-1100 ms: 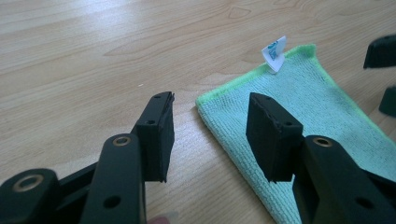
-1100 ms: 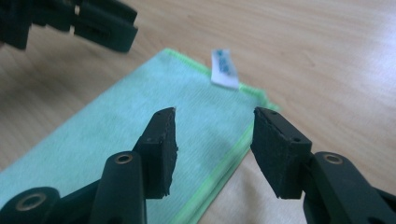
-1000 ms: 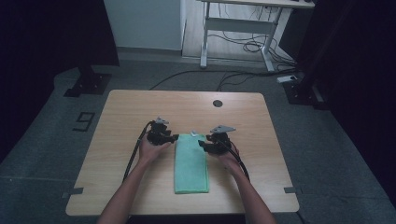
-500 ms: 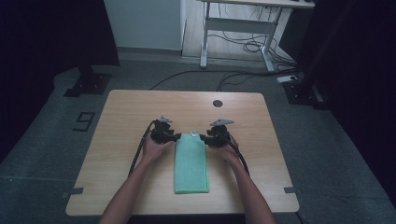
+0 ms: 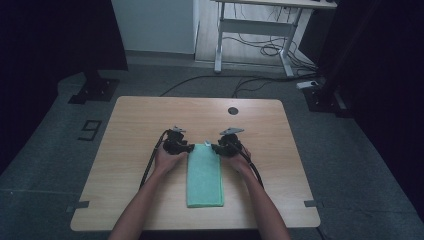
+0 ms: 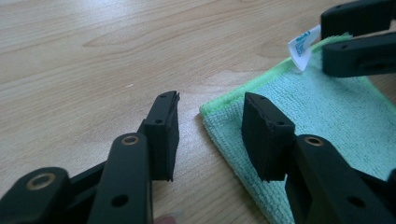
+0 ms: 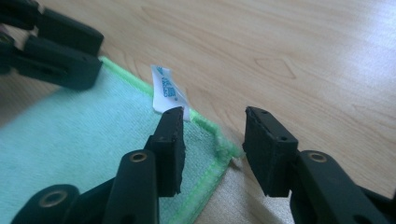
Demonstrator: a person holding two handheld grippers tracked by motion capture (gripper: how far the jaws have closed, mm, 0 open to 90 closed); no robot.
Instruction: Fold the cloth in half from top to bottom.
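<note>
A green cloth (image 5: pixel 205 175) lies folded into a long strip on the wooden table (image 5: pixel 140 120), with a white label (image 5: pixel 206 142) at its far edge. My left gripper (image 5: pixel 189 148) is at the strip's far left corner, and my right gripper (image 5: pixel 216 148) is at its far right corner. In the left gripper view the jaws (image 6: pixel 211 100) straddle the cloth (image 6: pixel 322 116) corner, pads apart from it. In the right gripper view the jaws (image 7: pixel 212 112) straddle the green hem (image 7: pixel 219 140) beside the label (image 7: pixel 167 91). Both pairs of jaws have just been closing and stand open around the corners.
A dark round grommet (image 5: pixel 233 111) sits in the tabletop beyond the grippers. Black cables trail from both grippers toward the near table edge. A white desk frame (image 5: pixel 250 30) with loose cables stands on the floor behind the table.
The right gripper has edged left and down onto the cloth's far right corner. The left gripper has stayed at the far left corner. The cloth has not moved.
</note>
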